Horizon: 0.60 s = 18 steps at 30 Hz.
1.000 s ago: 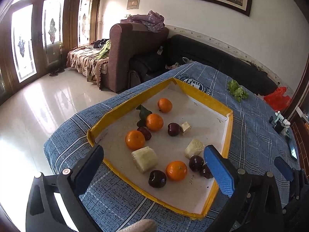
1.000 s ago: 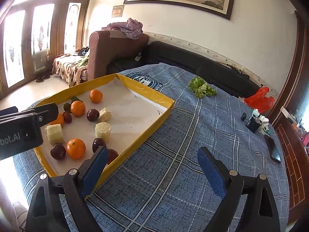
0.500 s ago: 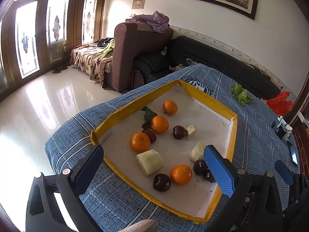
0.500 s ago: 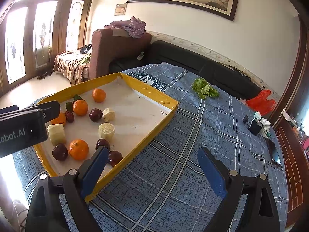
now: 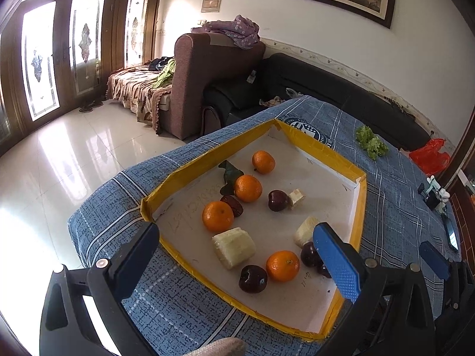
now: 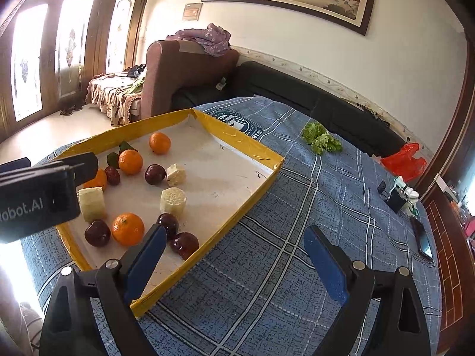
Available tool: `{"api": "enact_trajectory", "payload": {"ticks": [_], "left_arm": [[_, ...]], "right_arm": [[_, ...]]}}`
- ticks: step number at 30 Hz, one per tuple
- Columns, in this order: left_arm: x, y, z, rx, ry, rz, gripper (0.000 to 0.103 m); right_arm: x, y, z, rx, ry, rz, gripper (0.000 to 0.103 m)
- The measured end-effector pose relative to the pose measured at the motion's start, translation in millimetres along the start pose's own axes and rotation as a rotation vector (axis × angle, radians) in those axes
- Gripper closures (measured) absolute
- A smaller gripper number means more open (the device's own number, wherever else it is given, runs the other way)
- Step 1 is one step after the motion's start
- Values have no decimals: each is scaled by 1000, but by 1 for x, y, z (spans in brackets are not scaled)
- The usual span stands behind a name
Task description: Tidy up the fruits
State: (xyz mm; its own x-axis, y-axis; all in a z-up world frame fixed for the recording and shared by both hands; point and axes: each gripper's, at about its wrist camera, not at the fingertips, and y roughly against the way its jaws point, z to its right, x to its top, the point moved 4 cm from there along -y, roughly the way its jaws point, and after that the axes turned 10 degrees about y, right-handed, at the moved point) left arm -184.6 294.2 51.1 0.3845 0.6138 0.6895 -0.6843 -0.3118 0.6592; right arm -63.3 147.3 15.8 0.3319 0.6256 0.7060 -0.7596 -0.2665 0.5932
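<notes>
Yellow-rimmed tray (image 5: 360, 207) on the checked tablecloth (image 6: 297, 237) holds mandarins (image 5: 217, 216), dark plums (image 5: 253, 279) and pale cut chunks (image 5: 234, 247), intermixed, no grouping visible. Left gripper (image 5: 237, 262) and right gripper (image 6: 234, 255) both spread wide, empty, above the near edge. Sorting looks outstanding.

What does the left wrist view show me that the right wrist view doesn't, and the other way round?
Only the left wrist view shows the tray's near left corner and the cloth edge dropping to the floor.

Only the right wrist view shows the left gripper's body from the side and a phone on the table's right.

Both show the yellow-rimmed tray holding four oranges, dark red fruits and pale cut chunks, the lettuce and the red bag. Both grippers, left and right, have jaws open and empty.
</notes>
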Motion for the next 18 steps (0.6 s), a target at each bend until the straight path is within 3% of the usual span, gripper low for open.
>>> {"api": "enact_trajectory", "payload": {"ticks": [18], "left_arm": [[4, 6, 2, 23, -50, 0, 0]], "right_arm": [[-3, 0, 0, 10, -15, -8, 7]]}}
